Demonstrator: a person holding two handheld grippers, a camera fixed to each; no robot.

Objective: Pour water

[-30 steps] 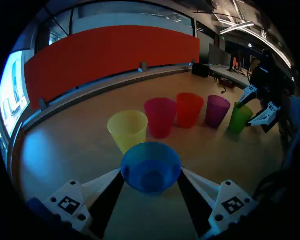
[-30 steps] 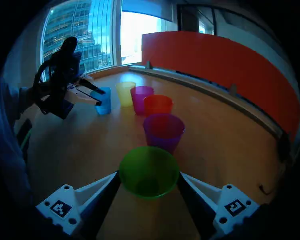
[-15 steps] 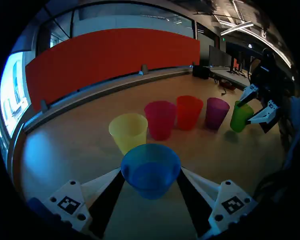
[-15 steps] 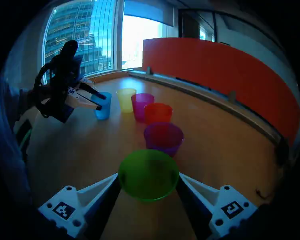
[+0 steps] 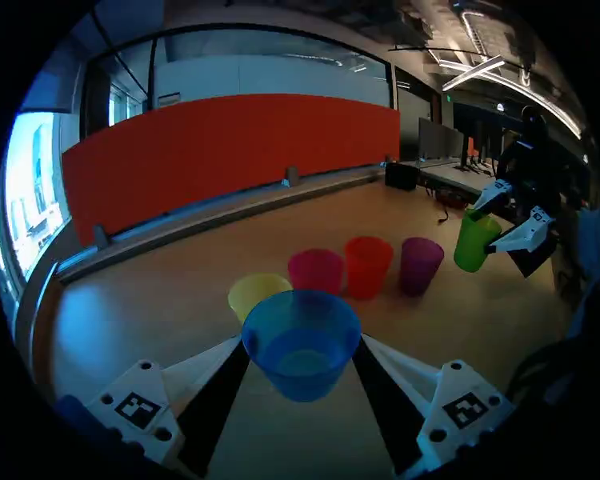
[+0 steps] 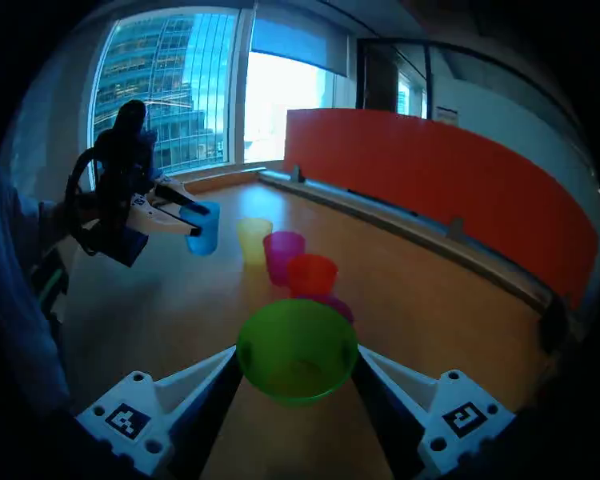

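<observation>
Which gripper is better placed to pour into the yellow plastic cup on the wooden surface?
The left gripper, probably: its blue plastic cup is held next to the yellow cup. The right gripper, holding a green plastic cup, is at the row's far end, beside the purple plastic cup.

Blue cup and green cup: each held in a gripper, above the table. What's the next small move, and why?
Probably ease the left gripper with the blue cup toward the green cup in the right gripper. Both cups are held upright above the table and well apart, so neither rim is over the other yet. I cannot tell which cup holds water.
</observation>
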